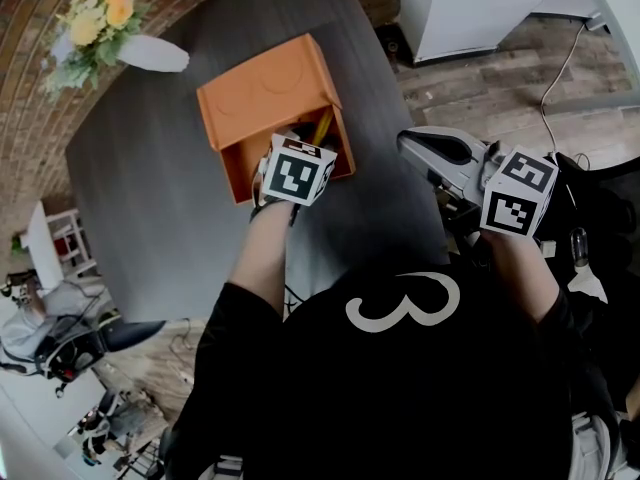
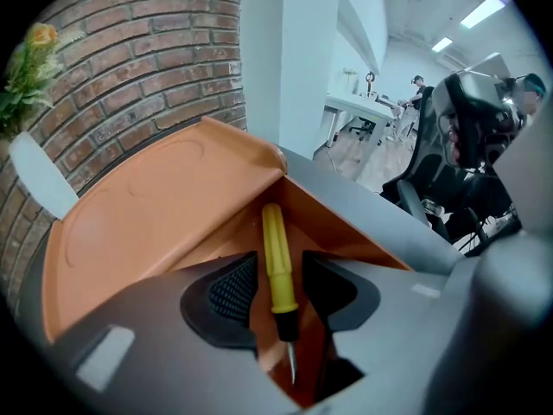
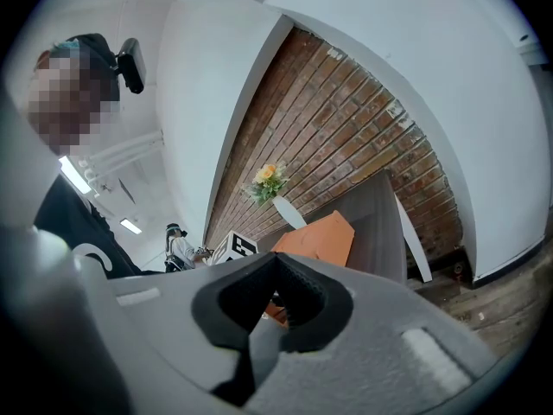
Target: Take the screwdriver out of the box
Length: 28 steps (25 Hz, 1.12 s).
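An orange box (image 1: pixel 265 93) sits on the dark grey table (image 1: pixel 150 198) with its open side toward the person. Inside it lies the screwdriver (image 2: pixel 278 266), which has a yellow handle, a black collar and a thin metal tip. My left gripper (image 1: pixel 300 163) reaches down into the opening. In the left gripper view that gripper (image 2: pixel 278 262) is open, and the handle runs between the black pads (image 2: pixel 232 288) with a slim gap on the right side. My right gripper (image 1: pixel 415 146) hovers off the table's right edge, shut and empty (image 3: pixel 278 262).
A white vase of yellow flowers (image 1: pixel 100 23) stands at the table's far left corner against the brick wall. A black office chair (image 2: pixel 467 188) and wooden floor lie to the right. From the right gripper view the box (image 3: pixel 320 236) shows ahead.
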{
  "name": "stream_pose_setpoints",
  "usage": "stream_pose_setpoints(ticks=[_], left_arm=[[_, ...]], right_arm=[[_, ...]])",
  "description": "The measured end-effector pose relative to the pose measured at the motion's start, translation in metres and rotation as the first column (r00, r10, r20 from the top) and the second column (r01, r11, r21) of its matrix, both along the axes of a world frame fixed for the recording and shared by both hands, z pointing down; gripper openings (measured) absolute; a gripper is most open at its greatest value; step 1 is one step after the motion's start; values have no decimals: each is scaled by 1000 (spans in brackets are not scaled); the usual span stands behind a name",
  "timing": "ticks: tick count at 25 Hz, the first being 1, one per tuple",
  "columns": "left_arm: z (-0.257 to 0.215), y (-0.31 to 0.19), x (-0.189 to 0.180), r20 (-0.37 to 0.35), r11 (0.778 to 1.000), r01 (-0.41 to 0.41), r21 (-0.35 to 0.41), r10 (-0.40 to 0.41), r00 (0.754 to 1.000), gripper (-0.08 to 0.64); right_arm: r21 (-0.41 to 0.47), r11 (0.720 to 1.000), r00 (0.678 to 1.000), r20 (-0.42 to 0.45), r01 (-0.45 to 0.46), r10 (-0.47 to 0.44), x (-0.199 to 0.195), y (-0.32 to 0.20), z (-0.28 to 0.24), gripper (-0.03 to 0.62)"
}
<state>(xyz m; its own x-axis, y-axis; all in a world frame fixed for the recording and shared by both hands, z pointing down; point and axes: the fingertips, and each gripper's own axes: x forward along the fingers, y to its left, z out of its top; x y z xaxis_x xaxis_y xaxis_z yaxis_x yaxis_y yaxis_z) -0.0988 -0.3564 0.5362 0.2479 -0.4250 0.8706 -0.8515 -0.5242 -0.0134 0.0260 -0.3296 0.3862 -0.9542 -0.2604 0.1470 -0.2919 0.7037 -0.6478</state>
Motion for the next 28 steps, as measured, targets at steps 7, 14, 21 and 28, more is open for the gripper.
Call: stream_pose_setpoints(ticks=[7, 14, 21, 28], left_arm=[[1, 2, 1, -1, 1000, 13, -17, -13, 1000, 170], [1, 0, 2, -1, 1000, 10, -17, -10, 1000, 152], [2, 0, 0, -7, 999, 45, -28, -45, 999, 130], [2, -3, -1, -9, 996, 89, -11, -89, 996, 104]], right_arm=[[-9, 1000, 1000, 6, 1, -1, -1, -5, 3, 2], [-14, 1000, 1000, 2, 2, -2, 0, -10, 5, 2], [-14, 1000, 1000, -9, 13, -13, -3, -12, 7, 2], [-16, 1000, 1000, -10, 15, -15, -5, -12, 7, 2]])
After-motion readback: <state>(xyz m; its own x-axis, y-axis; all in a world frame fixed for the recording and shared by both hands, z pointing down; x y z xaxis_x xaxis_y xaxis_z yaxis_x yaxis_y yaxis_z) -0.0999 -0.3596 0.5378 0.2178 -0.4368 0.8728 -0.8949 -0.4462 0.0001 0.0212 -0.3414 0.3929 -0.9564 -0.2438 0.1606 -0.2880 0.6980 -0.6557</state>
